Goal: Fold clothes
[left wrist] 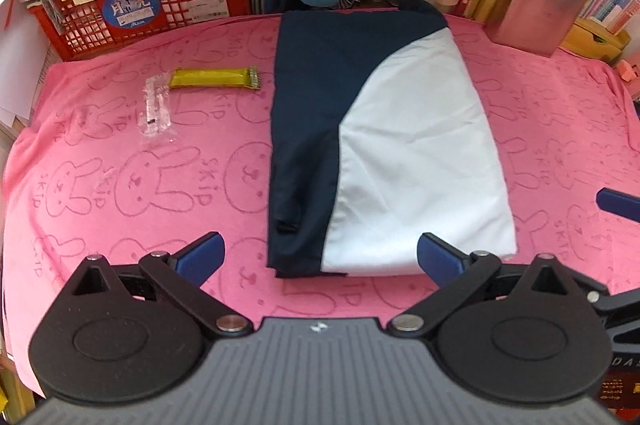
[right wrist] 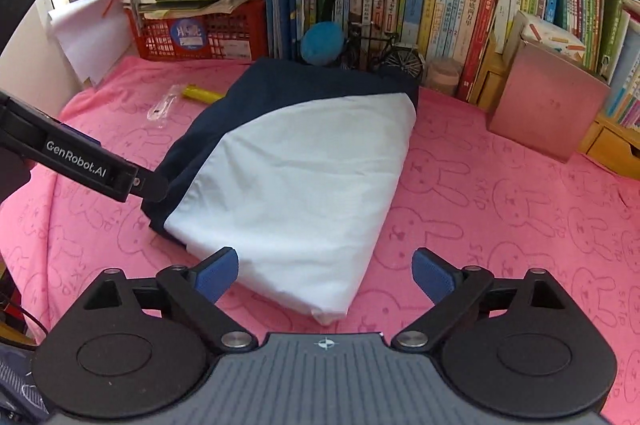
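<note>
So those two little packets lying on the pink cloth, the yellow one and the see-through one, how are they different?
The yellow packet is opaque and bright; the clear packet is transparent, so the pink towel shows through it. The yellow packet looks flat and smooth, the clear packet crinkled. In the left wrist view the yellow one lies crosswise, the clear one runs toward the camera. Both lie left of the folded garment, their near ends close together.
</note>
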{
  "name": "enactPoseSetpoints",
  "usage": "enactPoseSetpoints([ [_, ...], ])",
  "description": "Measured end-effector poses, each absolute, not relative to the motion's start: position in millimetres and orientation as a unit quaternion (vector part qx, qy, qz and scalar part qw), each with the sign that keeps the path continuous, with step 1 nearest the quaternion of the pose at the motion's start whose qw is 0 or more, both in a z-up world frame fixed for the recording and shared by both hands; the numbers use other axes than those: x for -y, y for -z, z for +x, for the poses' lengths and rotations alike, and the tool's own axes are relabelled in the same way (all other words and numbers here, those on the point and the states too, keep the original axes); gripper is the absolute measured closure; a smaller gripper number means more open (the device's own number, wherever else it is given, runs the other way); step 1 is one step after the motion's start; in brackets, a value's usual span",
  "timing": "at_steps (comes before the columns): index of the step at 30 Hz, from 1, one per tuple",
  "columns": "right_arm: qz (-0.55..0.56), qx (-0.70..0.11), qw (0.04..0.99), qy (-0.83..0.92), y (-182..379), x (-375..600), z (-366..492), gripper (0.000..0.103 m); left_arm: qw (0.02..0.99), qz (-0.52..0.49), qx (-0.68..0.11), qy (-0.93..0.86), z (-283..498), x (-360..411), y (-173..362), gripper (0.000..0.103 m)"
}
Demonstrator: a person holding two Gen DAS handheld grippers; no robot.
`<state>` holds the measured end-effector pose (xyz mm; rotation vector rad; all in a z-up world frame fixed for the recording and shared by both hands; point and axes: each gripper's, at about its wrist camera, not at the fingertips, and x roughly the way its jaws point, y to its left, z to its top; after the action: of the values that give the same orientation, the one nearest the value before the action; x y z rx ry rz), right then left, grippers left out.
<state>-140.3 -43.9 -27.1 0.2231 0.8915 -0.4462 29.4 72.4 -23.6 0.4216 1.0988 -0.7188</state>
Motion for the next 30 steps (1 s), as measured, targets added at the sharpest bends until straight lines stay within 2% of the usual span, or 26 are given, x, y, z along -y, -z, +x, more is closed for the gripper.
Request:
enactPoseSetpoints([
  [15, 0.094, -0.423, 0.875, 0.216, 20.9, 32.4, -159.8, 0.0, 0.772, 0.198, -0.502, 0.338, 6.7, -72.8, 20.3, 0.0],
  [30, 0.095, -0.393, 0.893, 0.199, 12.5, 26.7, -162.7, 0.0, 0.763, 0.2, -0.506, 0.349, -4.6, -75.2, 13.6, 0.0],
])
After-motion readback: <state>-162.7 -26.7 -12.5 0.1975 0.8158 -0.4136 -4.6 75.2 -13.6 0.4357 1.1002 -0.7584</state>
